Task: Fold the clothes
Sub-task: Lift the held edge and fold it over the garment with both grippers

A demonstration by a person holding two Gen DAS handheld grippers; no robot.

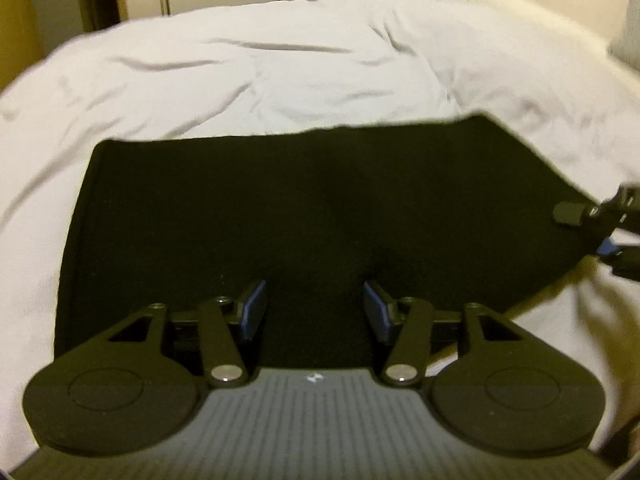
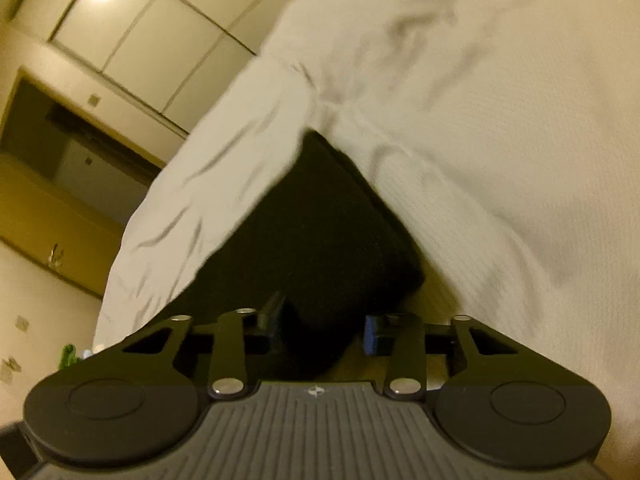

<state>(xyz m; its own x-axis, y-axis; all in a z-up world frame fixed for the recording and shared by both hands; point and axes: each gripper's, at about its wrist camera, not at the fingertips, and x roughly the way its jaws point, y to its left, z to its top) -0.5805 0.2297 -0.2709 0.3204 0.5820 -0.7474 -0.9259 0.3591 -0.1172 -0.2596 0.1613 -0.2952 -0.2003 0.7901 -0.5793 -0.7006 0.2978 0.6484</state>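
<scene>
A black garment [image 1: 304, 208] lies folded flat on the white duvet [image 1: 248, 76] of the bed, its near edge toward the person. The left tool [image 1: 315, 310] hovers over that near edge with its blue-padded fingers [image 1: 253, 310] partly apart and only cloth below them, nothing pinched. At the garment's right corner, the right tool [image 2: 325, 326] has a fold of the black cloth lying between its part-closed fingers [image 2: 374, 334]; whether the pads press it cannot be told.
</scene>
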